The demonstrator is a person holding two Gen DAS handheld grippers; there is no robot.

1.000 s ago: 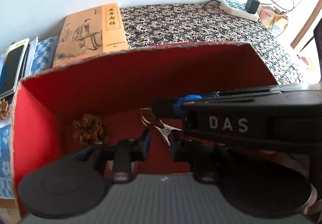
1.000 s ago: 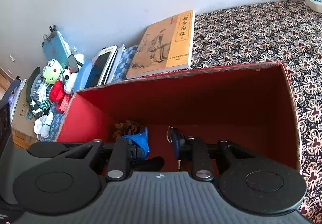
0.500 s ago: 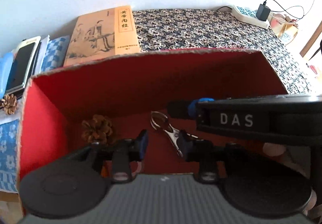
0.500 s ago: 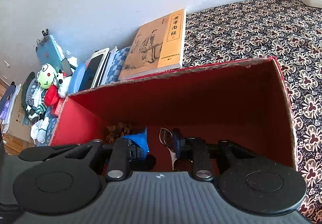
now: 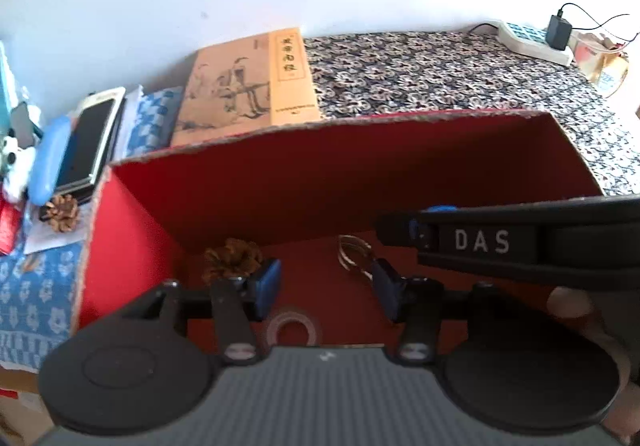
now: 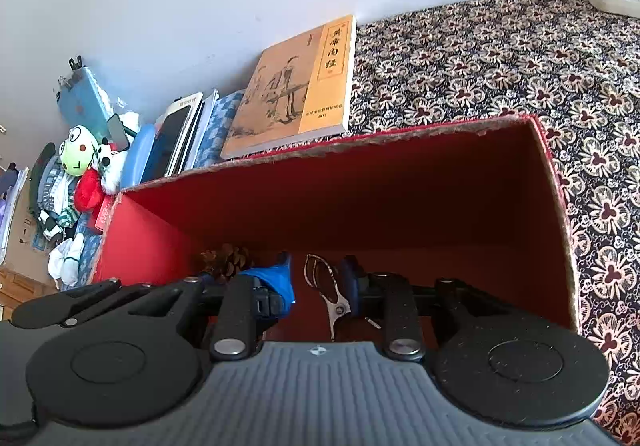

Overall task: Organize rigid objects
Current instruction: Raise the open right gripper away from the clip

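Red box [image 5: 256,181] floor partly hidden, left hand-held gripper [image 5: 326,292] spread, just opened, empty, right hand-held gripper [image 6: 318,286] spread, clip [image 6: 330,296] half-hidden.

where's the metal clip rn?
Inside the red box, lying on its floor right of the pine cone; in the right wrist view the metal clip shows between the right claw fingers, untouched.

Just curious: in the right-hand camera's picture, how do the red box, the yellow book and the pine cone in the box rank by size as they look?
1. red box
2. yellow book
3. pine cone, partly hidden
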